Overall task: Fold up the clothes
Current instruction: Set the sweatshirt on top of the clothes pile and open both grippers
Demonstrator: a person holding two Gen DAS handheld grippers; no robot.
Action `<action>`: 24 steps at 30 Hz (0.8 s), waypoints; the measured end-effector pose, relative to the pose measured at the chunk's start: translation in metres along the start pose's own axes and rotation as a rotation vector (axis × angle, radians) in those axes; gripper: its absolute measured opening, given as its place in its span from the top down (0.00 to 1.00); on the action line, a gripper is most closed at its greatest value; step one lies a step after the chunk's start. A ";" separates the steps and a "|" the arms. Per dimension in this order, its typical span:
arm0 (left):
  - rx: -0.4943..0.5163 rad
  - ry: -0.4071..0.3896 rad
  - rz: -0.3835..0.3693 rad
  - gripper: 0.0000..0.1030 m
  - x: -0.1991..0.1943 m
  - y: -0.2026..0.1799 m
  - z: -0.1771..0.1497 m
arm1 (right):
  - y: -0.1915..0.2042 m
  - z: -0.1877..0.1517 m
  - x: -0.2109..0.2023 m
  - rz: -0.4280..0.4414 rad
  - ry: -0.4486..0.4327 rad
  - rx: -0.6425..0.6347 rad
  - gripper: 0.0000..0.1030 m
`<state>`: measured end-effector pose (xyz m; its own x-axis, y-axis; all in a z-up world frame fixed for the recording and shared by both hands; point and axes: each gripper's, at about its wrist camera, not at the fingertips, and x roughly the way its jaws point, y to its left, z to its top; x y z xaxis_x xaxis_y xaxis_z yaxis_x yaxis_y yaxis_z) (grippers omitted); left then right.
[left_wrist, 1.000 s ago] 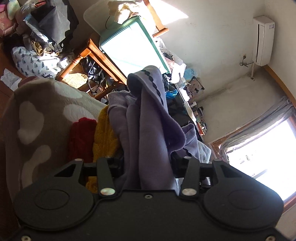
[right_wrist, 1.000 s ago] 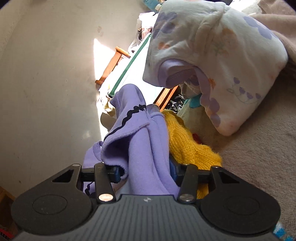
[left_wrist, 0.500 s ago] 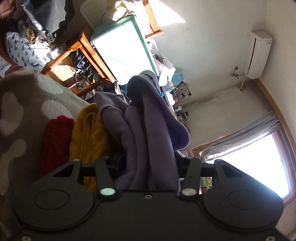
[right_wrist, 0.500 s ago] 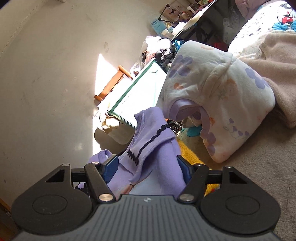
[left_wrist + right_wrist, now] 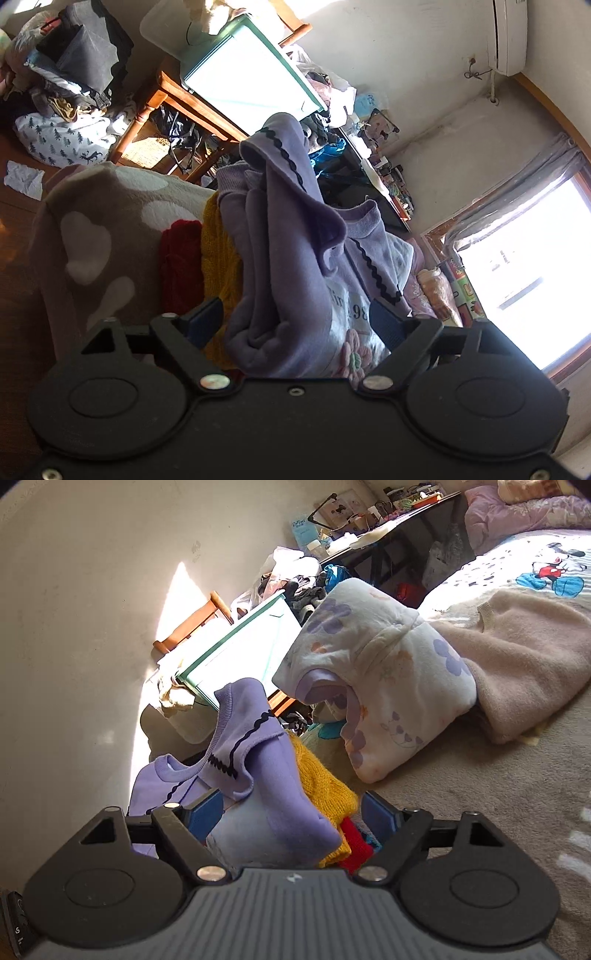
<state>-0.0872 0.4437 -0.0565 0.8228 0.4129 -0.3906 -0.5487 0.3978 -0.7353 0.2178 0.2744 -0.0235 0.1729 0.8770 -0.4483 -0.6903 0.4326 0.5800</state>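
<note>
A purple sweatshirt (image 5: 288, 258) with black wavy trim lies bunched on a pile, over a yellow knit sweater (image 5: 218, 258) and a red garment (image 5: 181, 266). My left gripper (image 5: 295, 317) is opening; the sweatshirt sits between its jaws, but the blue pads stand clear of the cloth. In the right wrist view the same purple sweatshirt (image 5: 258, 746) slumps across the yellow sweater (image 5: 325, 786). My right gripper (image 5: 291, 812) is also opening, its pads spread apart on either side of the cloth without pressing it.
A folded floral padded garment (image 5: 380, 679) and a beige sweater (image 5: 517, 657) lie on the grey bed cover (image 5: 480, 794). A spotted brown blanket (image 5: 92, 240) lies left of the pile. Beyond stand a wooden table (image 5: 173, 92), a green-rimmed box (image 5: 243, 77) and a cluttered dark desk (image 5: 388, 528).
Both grippers were shut on the purple sweatshirt; their jaws have spread and let it go. The sweatshirt has sagged onto the pile, showing its printed front. Both cameras have pulled back and up.
</note>
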 end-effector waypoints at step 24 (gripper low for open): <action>0.637 -0.133 0.377 0.00 -0.129 -0.110 -0.027 | 0.122 -0.051 -0.123 -0.316 0.007 -0.384 0.00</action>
<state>-0.1292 0.3248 0.0600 0.5599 0.6941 -0.4525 -0.8022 0.5908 -0.0863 0.0768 0.2086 0.0681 0.4115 0.7131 -0.5676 -0.8139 0.5678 0.1234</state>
